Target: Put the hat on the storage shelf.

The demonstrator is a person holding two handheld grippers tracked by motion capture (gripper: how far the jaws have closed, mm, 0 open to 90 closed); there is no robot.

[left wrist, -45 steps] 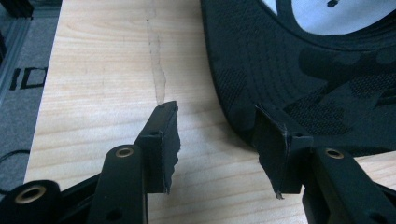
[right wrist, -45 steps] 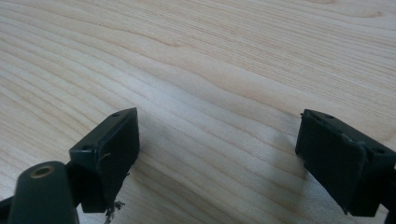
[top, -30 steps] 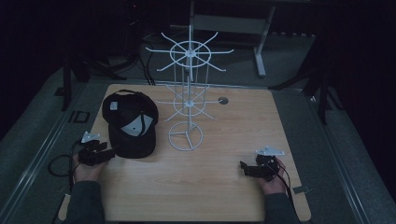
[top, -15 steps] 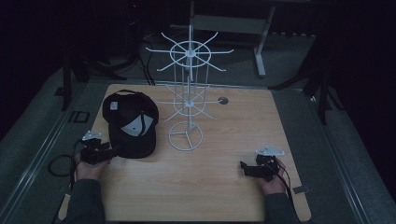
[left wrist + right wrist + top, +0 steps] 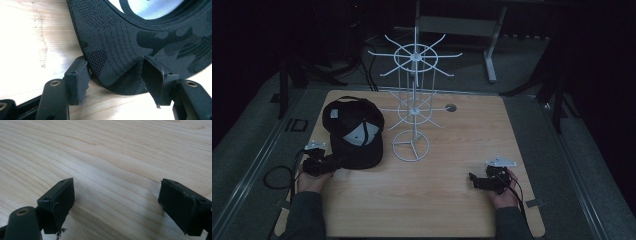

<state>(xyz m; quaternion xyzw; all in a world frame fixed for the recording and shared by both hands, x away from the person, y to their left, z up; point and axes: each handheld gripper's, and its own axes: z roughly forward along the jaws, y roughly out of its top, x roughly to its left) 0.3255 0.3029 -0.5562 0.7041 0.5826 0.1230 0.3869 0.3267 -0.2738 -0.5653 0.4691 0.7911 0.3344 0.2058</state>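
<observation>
The cap (image 5: 353,132) lay upside down on the left part of the worktop (image 5: 452,210), its pale lining showing upward and its brim pointing toward the person's near-left corner. The left tool (image 5: 328,162) sat right at that brim. In the left gripper view the brim edge (image 5: 117,72) ran into the gap between the two jaws, which stood wide apart on either side of it, one just beside the left curve of the brim and the other overlapping its right part. They had not closed on the fabric, so the tool held nothing yet.

The brim lay straight ahead of the left tool and slightly to its right, with the cap's long axis running from the brim away toward the far side of the worktop. The wire rack (image 5: 413,105) stood just beside the cap on its right, close to the crown but apart from it.

The right tool (image 5: 473,179) rested well apart from the cap, near the right front of the worktop. Its jaws stood fully open over bare wood (image 5: 120,157) and gripped nothing.

The left hand (image 5: 312,176) was plainly the nearer one. A grasp would likely need only a short push forward so that the brim sat deeper between the pads before they closed.
</observation>
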